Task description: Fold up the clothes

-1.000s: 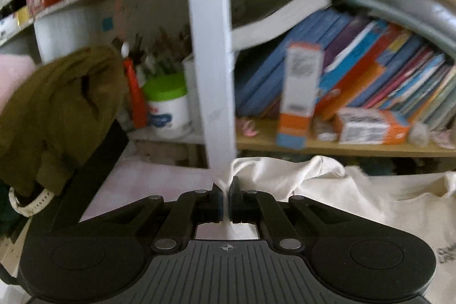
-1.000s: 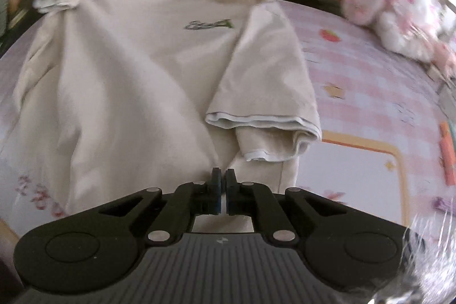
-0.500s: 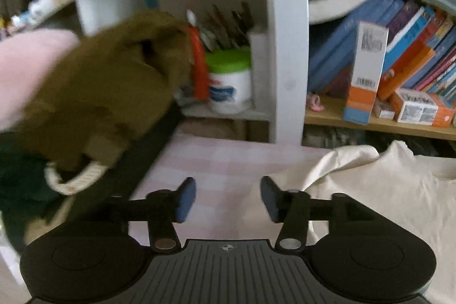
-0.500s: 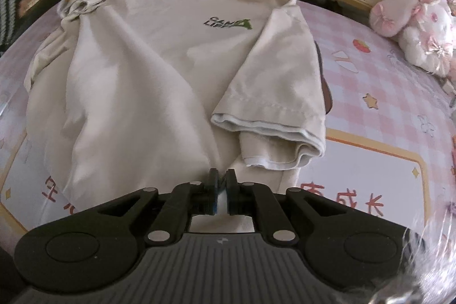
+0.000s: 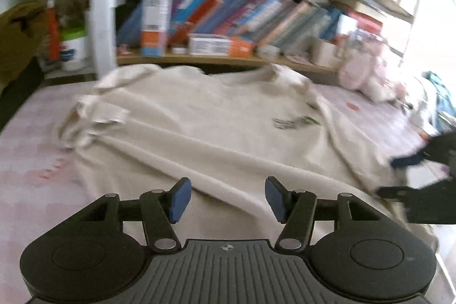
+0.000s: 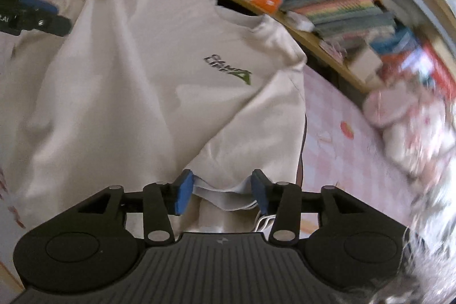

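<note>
- A pink checked table cover (image 6: pixel 327 116) spreads before a crowded bookshelf (image 5: pixel 245 10), and on it lies a cream T-shirt (image 6: pixel 136 81), front up, collar toward the books, its green-and-black chest logo (image 6: pixel 229 69) showing.
- The T-shirt is laid out but not yet folded: the body is loosely rumpled, one sleeve is bunched near the shelf post in the left wrist view, and the other sleeve (image 6: pixel 256 150) runs down toward the right-hand tool.
- The step in hand looks like the start of the first fold, with both tools being set for a fresh hold on the cloth.
- The right gripper (image 6: pixel 222 191) has just been opening; its blue pads stand apart on either side of the sleeve's hemmed cuff, which lies between them without being pinched, as far as the view allows.
- The left gripper (image 5: pixel 228 198) has also just been opening; its pads (image 5: pixel 179 200) are spread wide above the T-shirt's lower body, with only flat cloth beneath them and nothing gripped.
- The next move likely calls for the right tool to shut on the cuff and carry the sleeve inward across the chest, while the left takes the opposite sleeve or side edge so the fold stays even.
- A pink plush toy (image 6: pixel 399 118) sits on the cover just beside the shelf, clear of the shirt.
</note>
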The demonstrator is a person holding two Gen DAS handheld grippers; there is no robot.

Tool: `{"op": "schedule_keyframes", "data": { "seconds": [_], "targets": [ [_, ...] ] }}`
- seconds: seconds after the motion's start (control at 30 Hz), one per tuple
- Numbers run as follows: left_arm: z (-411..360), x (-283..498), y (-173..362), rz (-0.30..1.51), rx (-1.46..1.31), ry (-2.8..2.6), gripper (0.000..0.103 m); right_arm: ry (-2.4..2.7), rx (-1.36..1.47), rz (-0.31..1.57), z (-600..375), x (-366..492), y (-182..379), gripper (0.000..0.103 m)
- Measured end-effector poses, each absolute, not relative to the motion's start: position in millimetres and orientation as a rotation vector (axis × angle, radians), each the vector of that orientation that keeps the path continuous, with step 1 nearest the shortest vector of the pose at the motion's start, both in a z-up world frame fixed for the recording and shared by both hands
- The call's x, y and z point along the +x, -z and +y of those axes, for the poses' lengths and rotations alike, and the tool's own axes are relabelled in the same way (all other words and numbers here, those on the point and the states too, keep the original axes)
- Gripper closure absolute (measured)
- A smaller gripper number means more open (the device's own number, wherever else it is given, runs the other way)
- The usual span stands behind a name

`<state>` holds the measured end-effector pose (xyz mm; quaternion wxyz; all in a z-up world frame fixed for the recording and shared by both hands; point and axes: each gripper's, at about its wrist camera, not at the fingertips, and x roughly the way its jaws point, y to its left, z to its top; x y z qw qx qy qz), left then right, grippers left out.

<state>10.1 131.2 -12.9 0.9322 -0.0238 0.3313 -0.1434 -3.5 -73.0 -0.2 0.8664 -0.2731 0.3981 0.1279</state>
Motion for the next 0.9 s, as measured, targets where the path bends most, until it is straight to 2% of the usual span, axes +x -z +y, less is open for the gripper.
{"op": "schedule_keyframes", "data": {
  "seconds": [0.17,0.47,0.57,0.6,0.67,0.73,0.9],
  "targets": [
    [99,-3,25,0.74,-0.002,0.291,0.044,-0.308,-0.77,0.784,-63,-16,10,0.052],
    [86,-9,34,0.803,0.007,0.193,0.04,-0.445,-0.832,0.697,-82,-36,5,0.051],
    [77,-6,33,0.825,0.032,0.156,0.038,-0.494,-0.849,0.723,-81,-19,19,0.06],
    [75,-6,33,0.83,0.033,0.146,0.038,-0.509,-0.843,0.737,-82,-15,22,0.069],
    [73,-6,32,0.84,0.025,0.121,0.038,-0.541,-0.785,0.767,-88,-8,22,0.078],
    [71,-6,32,0.847,0.019,0.096,0.038,-0.544,-0.698,0.772,-102,0,15,0.092],
    [62,-6,30,0.878,0.005,0.044,0.038,-0.453,-0.478,0.744,-157,32,-11,0.094]
  ]
}}
